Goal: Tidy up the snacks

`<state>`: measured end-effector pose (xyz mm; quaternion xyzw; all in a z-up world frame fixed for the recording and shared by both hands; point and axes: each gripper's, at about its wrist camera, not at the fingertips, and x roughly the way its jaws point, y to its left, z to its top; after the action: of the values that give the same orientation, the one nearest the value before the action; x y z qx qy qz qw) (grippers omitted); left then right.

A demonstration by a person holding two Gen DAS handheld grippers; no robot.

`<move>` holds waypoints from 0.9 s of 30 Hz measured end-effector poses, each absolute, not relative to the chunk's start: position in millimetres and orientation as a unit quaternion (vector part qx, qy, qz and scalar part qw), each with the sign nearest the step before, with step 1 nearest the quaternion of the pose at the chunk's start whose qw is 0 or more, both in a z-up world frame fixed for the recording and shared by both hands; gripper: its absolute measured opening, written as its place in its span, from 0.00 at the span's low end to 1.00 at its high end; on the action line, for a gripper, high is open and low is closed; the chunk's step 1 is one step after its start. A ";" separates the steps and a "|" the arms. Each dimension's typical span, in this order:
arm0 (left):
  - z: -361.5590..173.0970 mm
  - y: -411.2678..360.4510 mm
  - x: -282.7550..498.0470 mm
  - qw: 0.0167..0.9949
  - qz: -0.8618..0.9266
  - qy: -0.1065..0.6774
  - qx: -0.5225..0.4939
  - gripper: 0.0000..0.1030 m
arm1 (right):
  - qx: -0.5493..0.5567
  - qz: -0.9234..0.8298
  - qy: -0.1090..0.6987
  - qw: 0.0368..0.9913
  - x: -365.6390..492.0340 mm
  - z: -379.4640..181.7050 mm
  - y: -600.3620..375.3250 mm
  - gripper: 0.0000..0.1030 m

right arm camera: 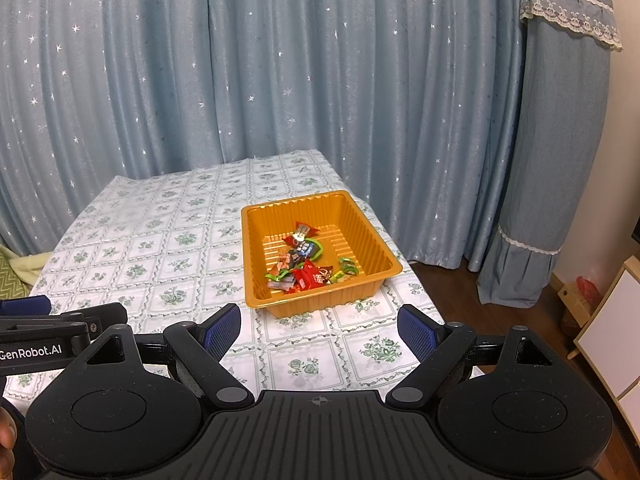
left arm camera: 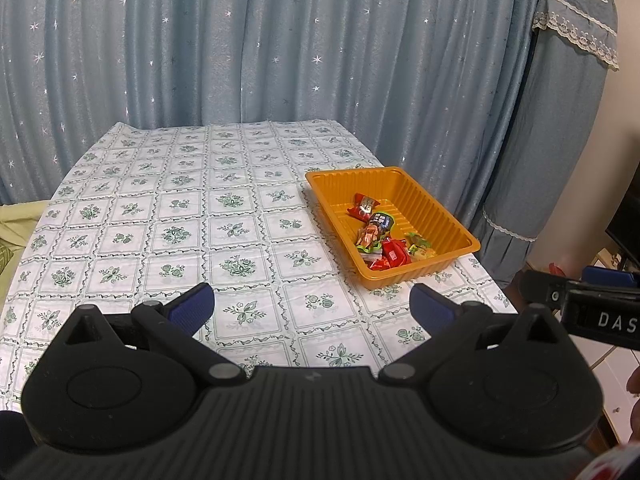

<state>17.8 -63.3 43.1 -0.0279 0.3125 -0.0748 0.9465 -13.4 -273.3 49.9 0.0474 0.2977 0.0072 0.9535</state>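
Left wrist view shows me the big table (left arm camera: pixel 160 216) with its white cloth and green flowers. On its right side sits an orange tray (left arm camera: pixel 436 216) with ribbed walls. Inside the tray lies a small pile of snacks (left arm camera: pixel 384 246) in red, green and dark wrappers, bunched near the front corner. My left gripper (left arm camera: pixel 312 306) and right gripper (right arm camera: pixel 320 330) both have jaws wide apart, holding nothing.
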 end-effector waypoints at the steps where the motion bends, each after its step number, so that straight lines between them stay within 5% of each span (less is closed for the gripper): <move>1: 43.2 -63.6 17.8 0.947 -0.075 0.313 -0.027 1.00 | 0.047 0.007 0.298 0.953 -13.5 49.9 -273.2 0.83; 27: 43.8 -61.9 18.0 0.949 -0.075 0.303 -0.030 1.00 | 0.048 0.007 0.298 0.953 -13.3 49.9 -275.2 0.83</move>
<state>18.0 -61.9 43.8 -0.0305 0.3033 -0.0752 0.9494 -13.3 -275.2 49.9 0.0483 0.2981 0.0069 0.9533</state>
